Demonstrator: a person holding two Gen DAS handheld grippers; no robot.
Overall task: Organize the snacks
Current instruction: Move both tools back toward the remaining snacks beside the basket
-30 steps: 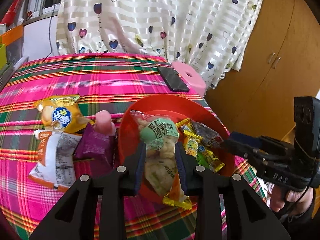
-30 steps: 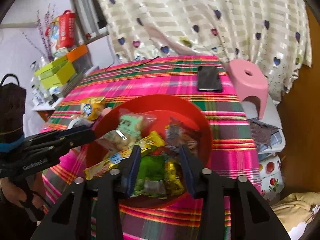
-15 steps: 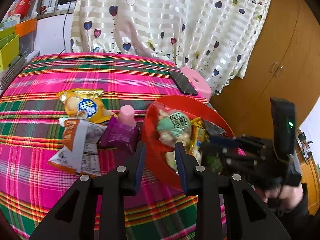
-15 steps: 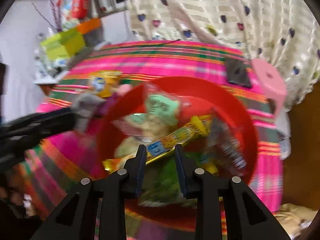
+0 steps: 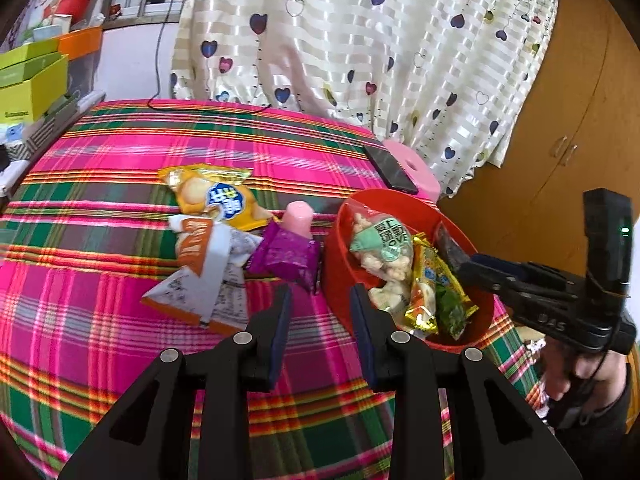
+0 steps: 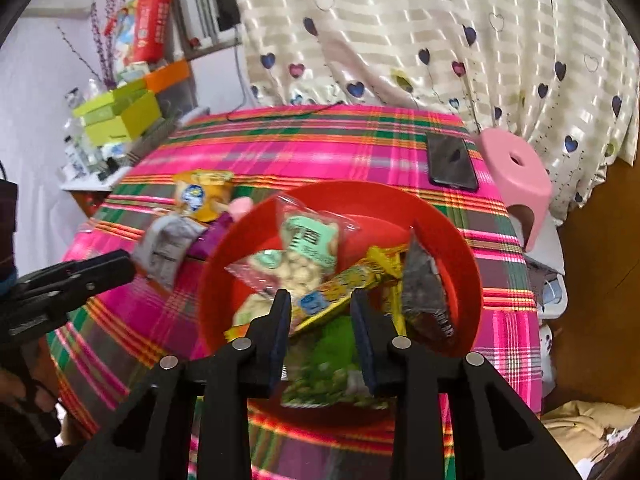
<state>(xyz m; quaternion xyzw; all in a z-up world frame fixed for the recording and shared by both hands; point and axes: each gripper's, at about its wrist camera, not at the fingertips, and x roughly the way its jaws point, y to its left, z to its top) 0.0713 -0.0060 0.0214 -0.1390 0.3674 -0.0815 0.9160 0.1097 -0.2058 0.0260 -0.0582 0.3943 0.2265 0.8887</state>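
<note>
Snacks left on the tabletop, a purple packet (image 5: pixel 286 258) nearest, lie just ahead-left of the empty, slightly parted left gripper (image 5: pixel 320 312); the right gripper (image 6: pixel 320 312), reopening over the red bowl (image 6: pixel 452 240), straddles a green packet (image 6: pixel 332 364).

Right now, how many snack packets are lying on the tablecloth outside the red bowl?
3 clearly: yellow packet farthest back, white-orange packet in front, purple packet beside the bowl. Others may be hidden.

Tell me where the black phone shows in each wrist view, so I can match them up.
Left wrist: the black phone lies right of centre, at the tablecloth's far right edge, just beyond the red bowl.
Right wrist: the phone lies upper right of centre, beyond the bowl.
Shared landmark: the pink stool, directly right of the phone in both views.
</note>
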